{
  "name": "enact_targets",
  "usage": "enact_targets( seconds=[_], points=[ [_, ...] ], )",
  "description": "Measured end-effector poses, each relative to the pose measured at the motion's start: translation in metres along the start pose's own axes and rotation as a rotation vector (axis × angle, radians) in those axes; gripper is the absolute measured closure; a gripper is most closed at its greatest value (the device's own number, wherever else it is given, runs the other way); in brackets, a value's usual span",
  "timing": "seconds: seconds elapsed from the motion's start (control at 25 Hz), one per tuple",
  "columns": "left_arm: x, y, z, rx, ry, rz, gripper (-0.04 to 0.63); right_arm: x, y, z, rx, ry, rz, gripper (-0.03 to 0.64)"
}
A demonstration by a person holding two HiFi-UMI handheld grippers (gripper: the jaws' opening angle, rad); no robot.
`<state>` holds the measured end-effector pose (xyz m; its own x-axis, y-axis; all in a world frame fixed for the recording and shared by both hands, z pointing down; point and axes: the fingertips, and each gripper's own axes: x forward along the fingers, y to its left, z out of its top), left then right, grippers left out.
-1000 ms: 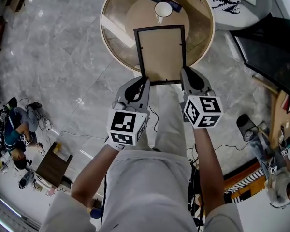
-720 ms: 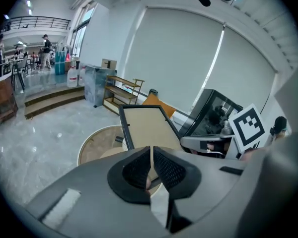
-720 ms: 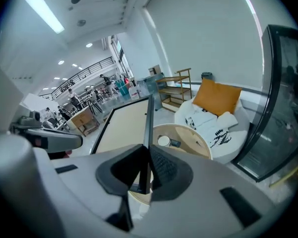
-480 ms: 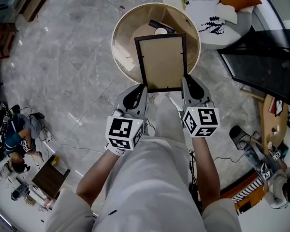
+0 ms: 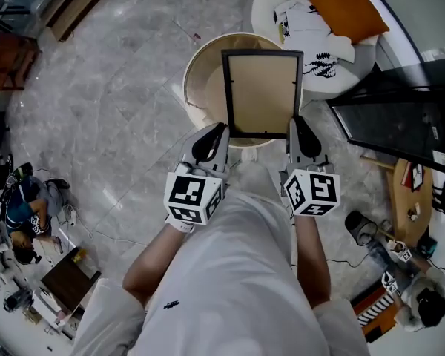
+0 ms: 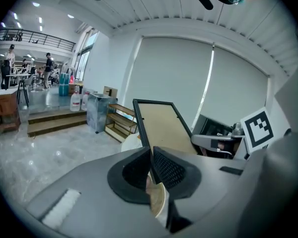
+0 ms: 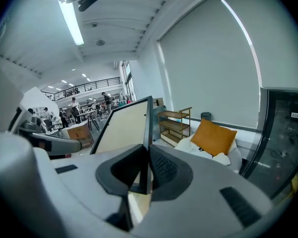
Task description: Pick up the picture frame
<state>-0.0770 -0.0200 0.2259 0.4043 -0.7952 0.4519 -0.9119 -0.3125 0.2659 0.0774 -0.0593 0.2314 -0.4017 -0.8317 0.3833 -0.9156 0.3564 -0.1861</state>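
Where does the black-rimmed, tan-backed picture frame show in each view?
Head view: black-rimmed picture frame upper centre, bottom corners in both pairs of jaws.
Left gripper view: centre, rising from the shut jaws.
Right gripper view: centre-left, edge-on above the shut jaws.
Shared landmark: orange cushion, top right in head view, right of frame in right gripper view.

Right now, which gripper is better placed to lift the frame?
Neither: the left gripper clamps the picture frame at its left edge, the right gripper at its right edge; probably both lift together.
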Motion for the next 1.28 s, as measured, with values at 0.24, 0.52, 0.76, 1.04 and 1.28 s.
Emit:
enact_targets(
  seconds=[0.24, 0.52, 0.76, 1.04, 1.28],
  points=[
    [-0.025, -0.006, 0.031, 0.016, -0.080, -0.005, 0.575, -0.016, 0.009, 0.039, -0.022, -0.092, -0.023, 0.578],
    [-0.033, -0.010, 0.041, 0.030, -0.094, -0.013, 0.575, -0.032, 0.011, 0.059, -0.035, -0.143, -0.038, 0.578],
    [-0.037, -0.006, 0.048, 0.027, -0.107, -0.005, 0.575, -0.038, 0.012, 0.061, -0.030, -0.153, -0.045, 0.578],
    [-0.035, -0.008, 0.049, 0.035, -0.106, -0.007, 0.575, -0.040, 0.005, 0.053, -0.014, -0.139, -0.055, 0.578],
    [-0.032, -0.009, 0.052, 0.041, -0.111, -0.005, 0.575, -0.040, -0.001, 0.049, 0.000, -0.131, -0.060, 0.578]
  ],
)
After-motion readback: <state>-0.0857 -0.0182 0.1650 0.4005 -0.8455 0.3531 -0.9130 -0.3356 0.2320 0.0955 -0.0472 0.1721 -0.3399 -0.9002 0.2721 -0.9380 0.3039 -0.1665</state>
